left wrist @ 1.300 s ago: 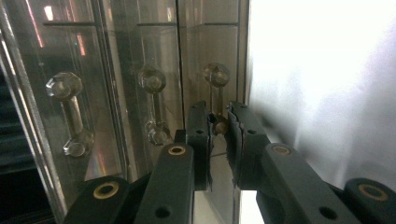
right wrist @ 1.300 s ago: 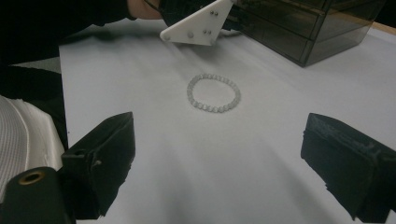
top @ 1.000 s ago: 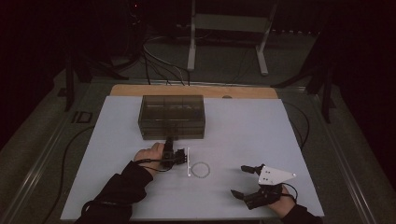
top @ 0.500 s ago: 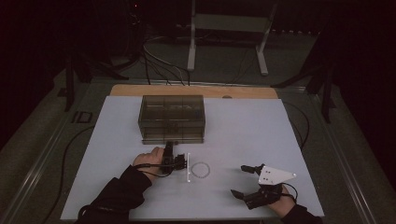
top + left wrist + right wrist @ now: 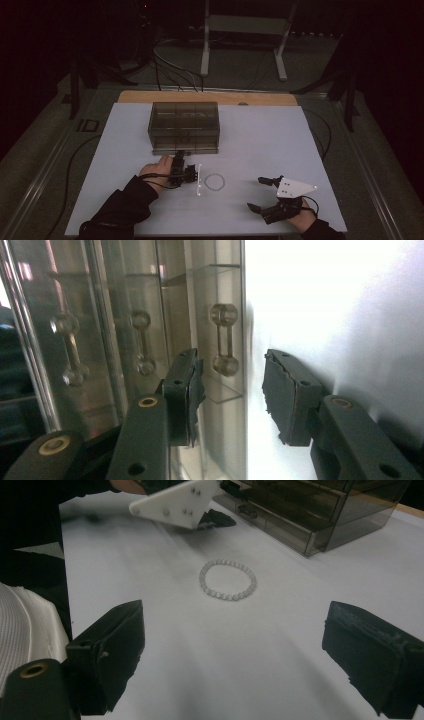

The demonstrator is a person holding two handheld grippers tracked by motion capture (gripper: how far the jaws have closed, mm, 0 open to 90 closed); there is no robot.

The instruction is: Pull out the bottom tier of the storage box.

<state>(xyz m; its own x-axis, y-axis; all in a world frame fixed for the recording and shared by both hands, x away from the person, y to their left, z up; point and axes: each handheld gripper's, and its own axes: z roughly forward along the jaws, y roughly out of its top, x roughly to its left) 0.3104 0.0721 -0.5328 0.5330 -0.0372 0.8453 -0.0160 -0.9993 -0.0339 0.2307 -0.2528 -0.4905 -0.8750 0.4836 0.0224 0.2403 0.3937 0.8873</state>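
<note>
A: What is the biggest thing on the table [image 5: 300,150]?

B: The white sheet covering it, and on that a smoky, see-through drawer box [image 5: 184,127], toward twelve o'clock from the person. In the left gripper view its front shows clear drawer fronts, each with a small clear handle [image 5: 223,340] shaped like a bar with a knob at either end.

A: And the grippers?

B: The left gripper [image 5: 179,156] sits at the foot of the box, at six o'clock from its front face. Its jaws stand apart with a plain gap between the pads, gripping nothing; in its own view the nearest handle lies just beyond that gap. The right gripper [image 5: 257,192] rests near the table's front edge, at about four o'clock from the box, well apart from it. Its jaws are spread wide, empty.

A: Anything smaller?

B: A bracelet [image 5: 215,181] of pale, small round beads, lying flat as a closed ring on the sheet. It lies between the two grippers, at three o'clock from the left one and just beside it, touched by neither.
</note>
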